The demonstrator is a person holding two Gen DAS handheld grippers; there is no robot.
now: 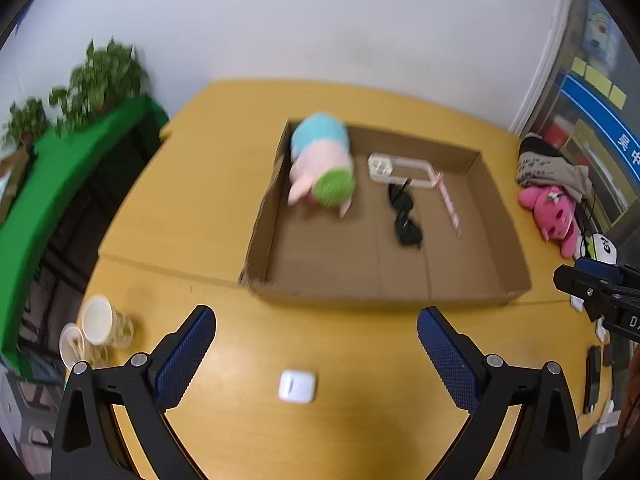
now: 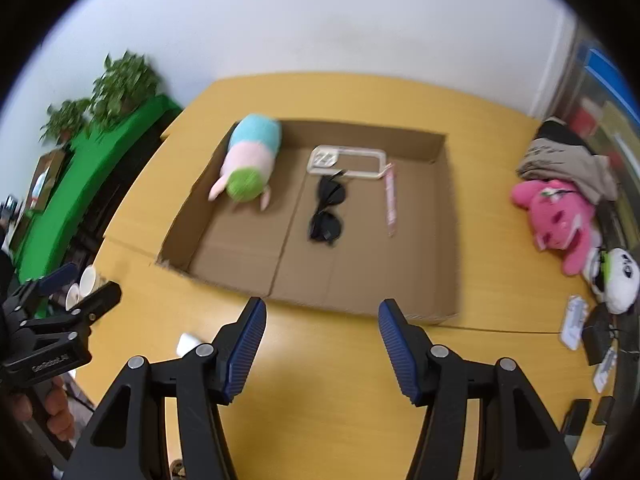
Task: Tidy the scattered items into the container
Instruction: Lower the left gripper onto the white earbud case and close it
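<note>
Left gripper [image 1: 316,344] is hanging spread over the white case [image 1: 297,385], right gripper [image 2: 322,340] spread too (both empty), so it's needing to drop, pinch, then carry it to the cardboard box [image 1: 384,295].

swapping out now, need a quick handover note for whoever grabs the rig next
Left hand-held gripper: open, empty, over the small white case on the table.
Right hand-held gripper: open, empty, near the cardboard box.
Done: pastel plush, sunglasses, white frame and pink pen lie in the box.
Left: white case, then likely the pink plush and the panda toy at the table's right edge.
</note>
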